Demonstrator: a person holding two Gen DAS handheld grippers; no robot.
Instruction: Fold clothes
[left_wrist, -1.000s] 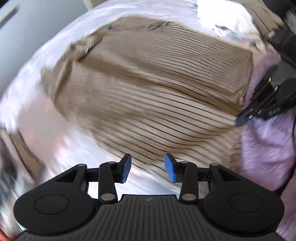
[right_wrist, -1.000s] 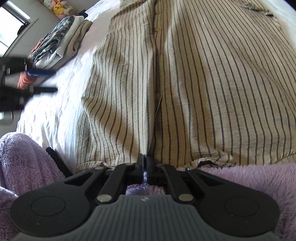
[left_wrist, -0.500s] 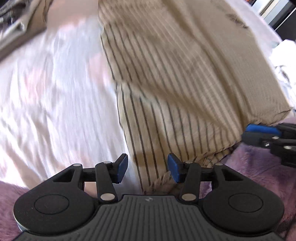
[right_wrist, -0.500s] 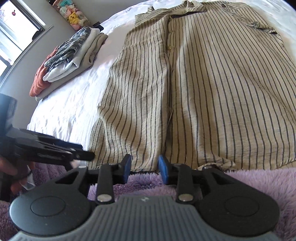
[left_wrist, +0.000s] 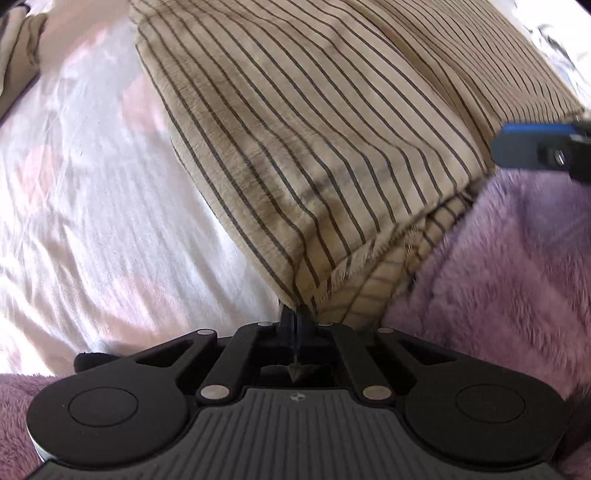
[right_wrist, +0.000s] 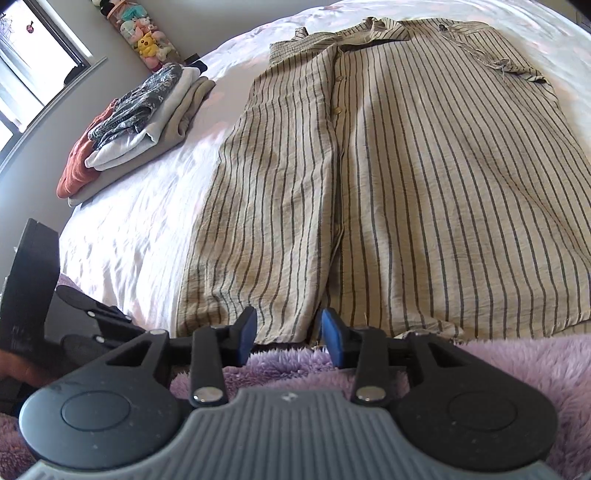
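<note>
Striped shirt (right_wrist: 424, 192) flat on bed (right_wrist: 140, 229), unfolded.
Left claw (left_wrist: 295, 317) pinching hem corner; right claw (right_wrist: 289, 334) spread, jaws just opening, empty.

We see a beige shirt (right_wrist: 406, 184) with thin dark stripes, a white sheet (right_wrist: 147, 221), and a fluffy purple blanket (right_wrist: 517, 362). Our tools are black with blue pads (right_wrist: 245, 334). The folded pile (right_wrist: 133, 125) shows rust, white, grey and patterned navy.
</note>
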